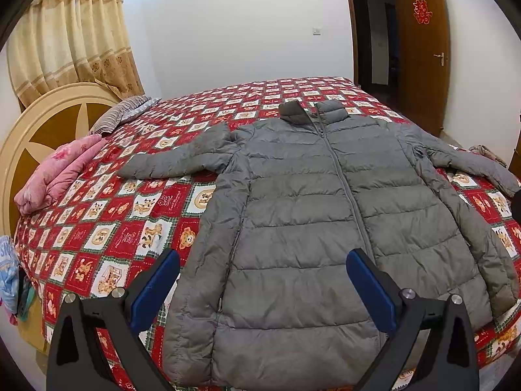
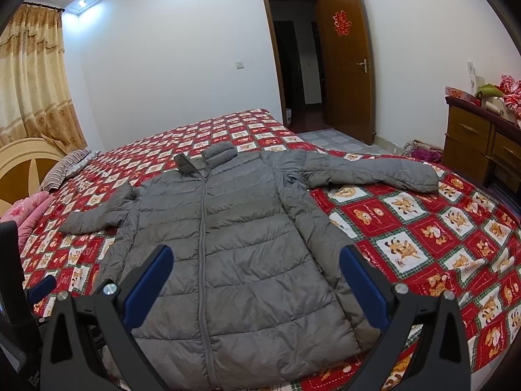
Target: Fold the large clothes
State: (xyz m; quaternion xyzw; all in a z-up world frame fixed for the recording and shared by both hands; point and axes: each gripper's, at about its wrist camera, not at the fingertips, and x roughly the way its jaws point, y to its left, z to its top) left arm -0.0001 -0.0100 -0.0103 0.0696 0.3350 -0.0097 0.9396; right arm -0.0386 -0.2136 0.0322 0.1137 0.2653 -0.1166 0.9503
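A grey quilted puffer jacket lies flat and zipped on the bed, collar far, hem near, both sleeves spread out to the sides. It also shows in the right wrist view. My left gripper is open and empty, hovering above the jacket's lower left part. My right gripper is open and empty, hovering above the jacket's lower right part. The left gripper's blue fingertip shows at the left edge of the right wrist view.
The bed has a red patchwork quilt with cartoon squares. A pink folded blanket and a striped pillow lie near the headboard. A wooden dresser stands at the right. An open door is behind the bed.
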